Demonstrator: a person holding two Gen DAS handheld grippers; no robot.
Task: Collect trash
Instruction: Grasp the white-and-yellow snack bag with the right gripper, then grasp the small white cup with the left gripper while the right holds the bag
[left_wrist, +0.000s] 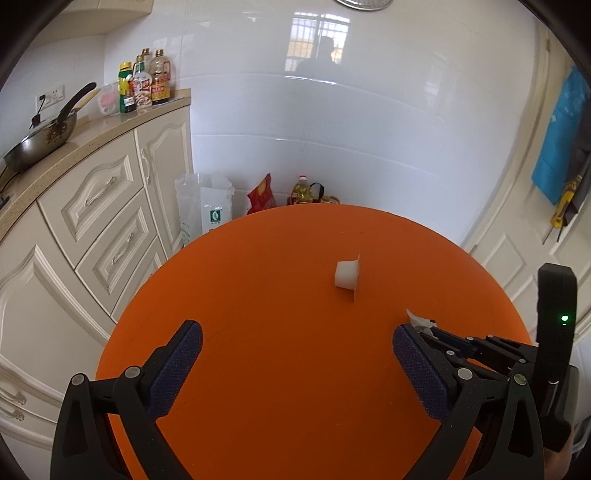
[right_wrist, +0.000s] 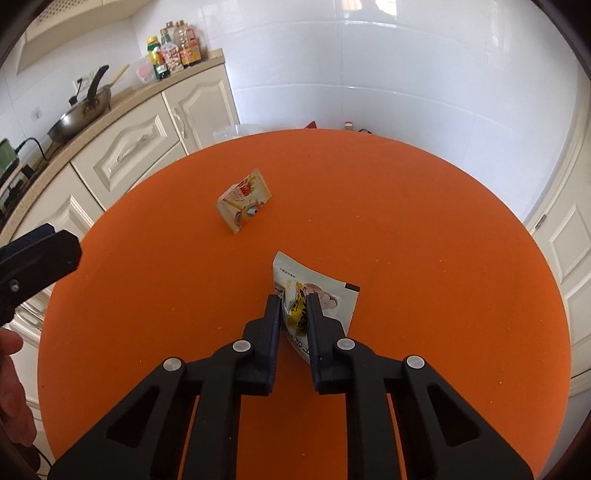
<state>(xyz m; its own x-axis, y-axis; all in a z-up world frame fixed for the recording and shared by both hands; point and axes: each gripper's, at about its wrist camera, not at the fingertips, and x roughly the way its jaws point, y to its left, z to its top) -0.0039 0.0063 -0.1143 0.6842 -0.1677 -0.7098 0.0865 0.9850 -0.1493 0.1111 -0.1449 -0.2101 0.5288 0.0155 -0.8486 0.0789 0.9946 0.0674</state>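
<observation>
My right gripper (right_wrist: 293, 299) is shut on a crumpled white and yellow snack wrapper (right_wrist: 325, 295) that lies on the round orange table (right_wrist: 443, 258). Farther back and to the left on the table sits a small printed snack packet (right_wrist: 243, 201). In the left wrist view my left gripper (left_wrist: 297, 332) hangs open over the table (left_wrist: 258, 277) with nothing between its fingers. A small white cup-shaped piece of trash (left_wrist: 347, 278) lies ahead of it. The right gripper (left_wrist: 443, 338) shows at the right there with a bit of the wrapper (left_wrist: 419, 319).
Cream cabinets (left_wrist: 103, 206) line the left, with a wok (left_wrist: 40, 142) and bottles (left_wrist: 147, 83) on the counter. Bags (left_wrist: 205, 206) and an oil bottle (left_wrist: 303, 190) stand on the floor behind the table. A door (left_wrist: 517, 240) is at the right. A hand (right_wrist: 11, 387) shows at the left.
</observation>
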